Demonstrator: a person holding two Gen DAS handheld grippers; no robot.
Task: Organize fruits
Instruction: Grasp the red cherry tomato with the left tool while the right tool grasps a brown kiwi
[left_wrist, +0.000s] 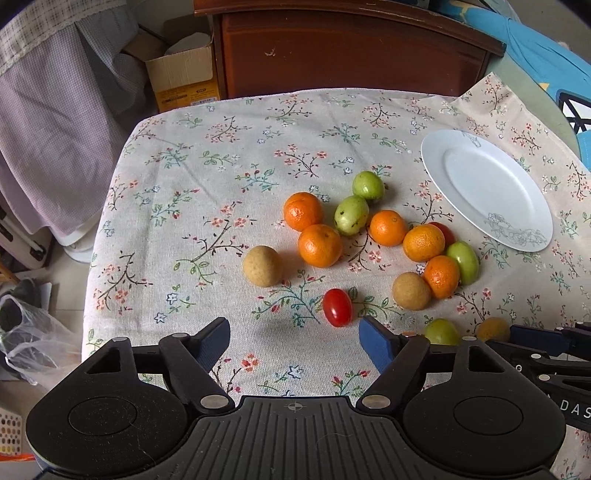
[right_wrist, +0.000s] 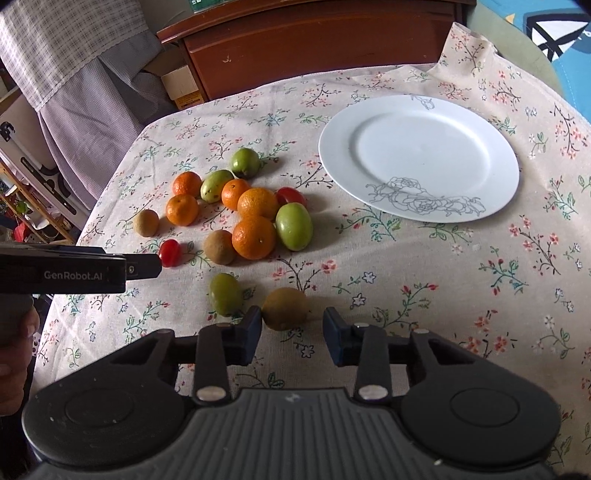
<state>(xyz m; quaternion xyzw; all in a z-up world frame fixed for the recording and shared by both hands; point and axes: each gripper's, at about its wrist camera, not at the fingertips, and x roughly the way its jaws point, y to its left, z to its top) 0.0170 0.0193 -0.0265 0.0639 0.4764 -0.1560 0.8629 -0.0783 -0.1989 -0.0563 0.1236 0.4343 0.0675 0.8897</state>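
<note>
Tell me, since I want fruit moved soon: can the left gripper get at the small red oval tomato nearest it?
Probably yes. The left gripper stands open, and the small red oval tomato lies alone on the floral cloth just beyond its right fingertip, nothing between.

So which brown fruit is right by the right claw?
The brown fruit nearest the camera, sitting between the right claw's two fingers, beside a green fruit. The other two brown ones lie farther back near the oranges.
</note>
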